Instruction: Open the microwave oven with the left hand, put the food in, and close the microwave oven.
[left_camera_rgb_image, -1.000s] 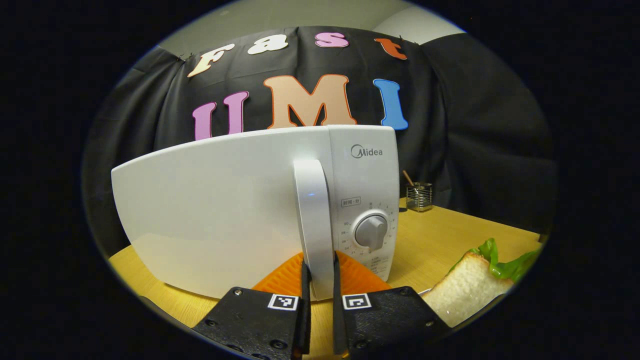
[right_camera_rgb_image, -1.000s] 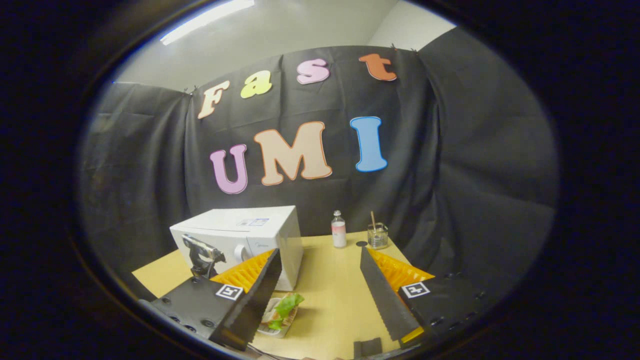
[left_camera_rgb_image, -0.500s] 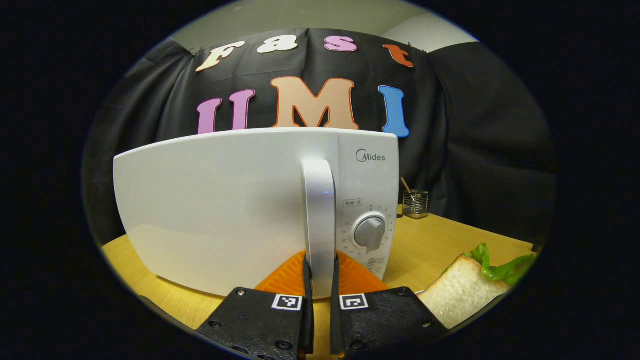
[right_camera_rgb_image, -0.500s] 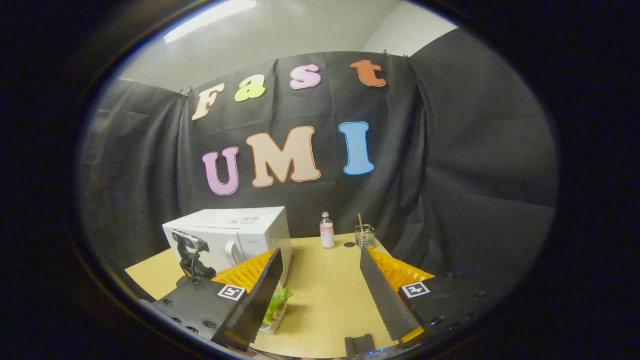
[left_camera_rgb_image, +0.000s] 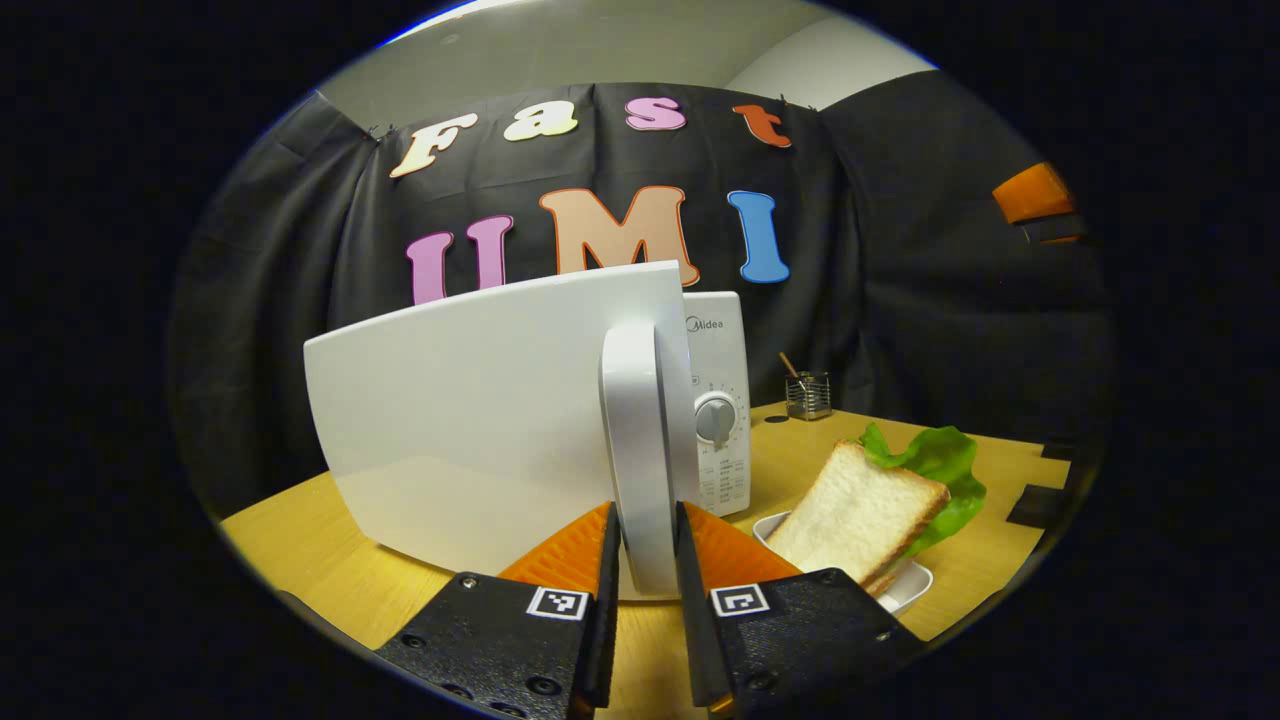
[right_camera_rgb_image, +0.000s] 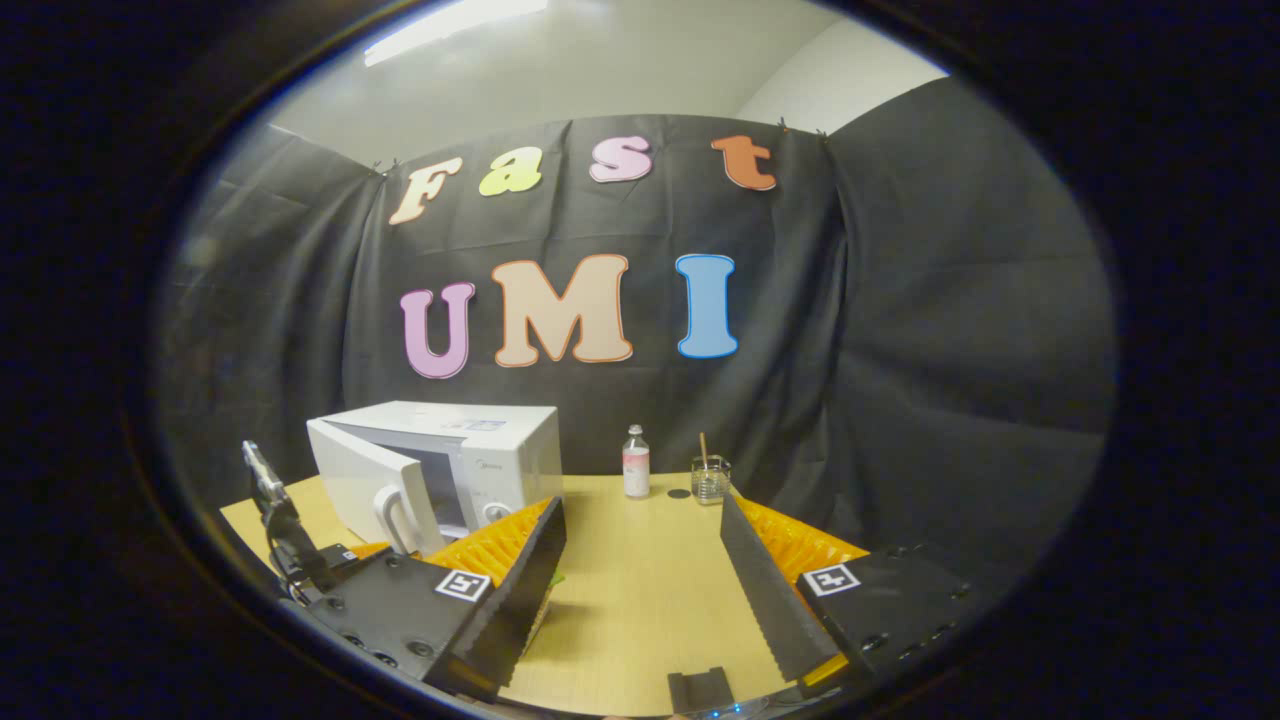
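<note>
The white microwave oven (right_camera_rgb_image: 440, 460) is standing on the light wooden bench (right_camera_rgb_image: 640, 590), and its white door (left_camera_rgb_image: 480, 420) is now swinging outward: half a second ago the door was lying flush with the control panel, whereas the panel with its grey dial (left_camera_rgb_image: 714, 418) is now showing set back behind the door's free edge. The opening step is therefore judged to be under way, with the cavity partly exposed in the right gripper view. The left gripper (left_camera_rgb_image: 648, 560) is pointing level and forward, its fingers clamped on the white vertical door handle (left_camera_rgb_image: 636, 440). The food, a slice of white bread with green lettuce (left_camera_rgb_image: 870, 505) in a shallow white dish (left_camera_rgb_image: 905, 590), is resting on the bench just right of the left gripper. The right gripper (right_camera_rgb_image: 640, 590) is hovering above the bench, fingers spread wide apart and holding nothing.
</note>
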